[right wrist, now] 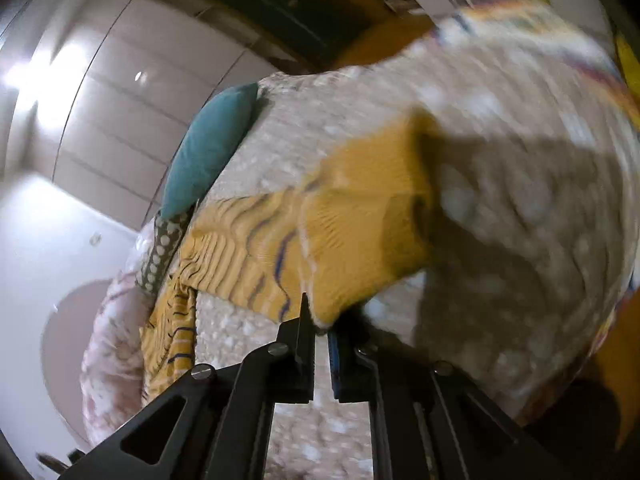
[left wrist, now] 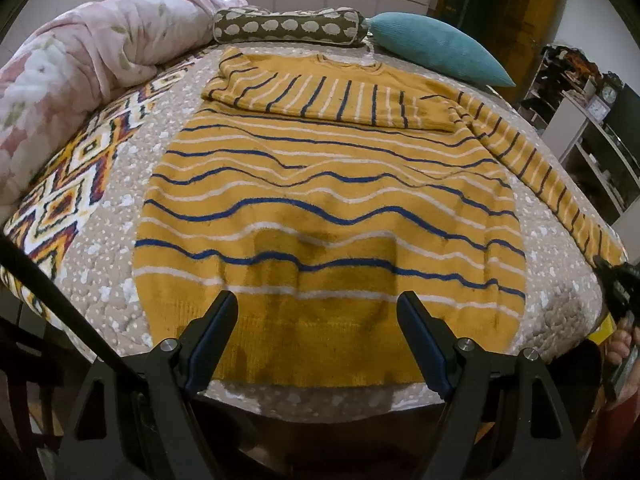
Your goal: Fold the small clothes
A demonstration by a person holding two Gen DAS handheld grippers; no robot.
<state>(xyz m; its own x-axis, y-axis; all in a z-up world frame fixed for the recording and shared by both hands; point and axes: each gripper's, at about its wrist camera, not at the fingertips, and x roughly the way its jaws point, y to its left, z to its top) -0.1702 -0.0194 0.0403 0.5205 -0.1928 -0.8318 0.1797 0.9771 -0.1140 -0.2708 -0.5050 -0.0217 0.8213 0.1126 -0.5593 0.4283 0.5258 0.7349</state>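
Observation:
A mustard-yellow sweater (left wrist: 320, 200) with blue and white stripes lies flat on the bed, hem towards me. Its left sleeve (left wrist: 320, 96) is folded across the chest. The right sleeve (left wrist: 540, 168) stretches out to the bed's right edge. My left gripper (left wrist: 317, 298) hovers open over the hem, nothing between its fingers. My right gripper (left wrist: 618, 280) shows at the end of that sleeve. In the blurred right wrist view, the right gripper (right wrist: 320, 328) is shut on a corner of the sleeve's plain yellow cuff (right wrist: 360, 232).
The beige dotted bedspread (left wrist: 100, 280) has a zigzag band on the left. A pink floral quilt (left wrist: 80, 60), a brown bolster (left wrist: 288, 26) and a teal cushion (left wrist: 436, 46) line the far side. Shelves (left wrist: 592, 120) stand right of the bed. A person's hand (left wrist: 624, 344) holds the right gripper.

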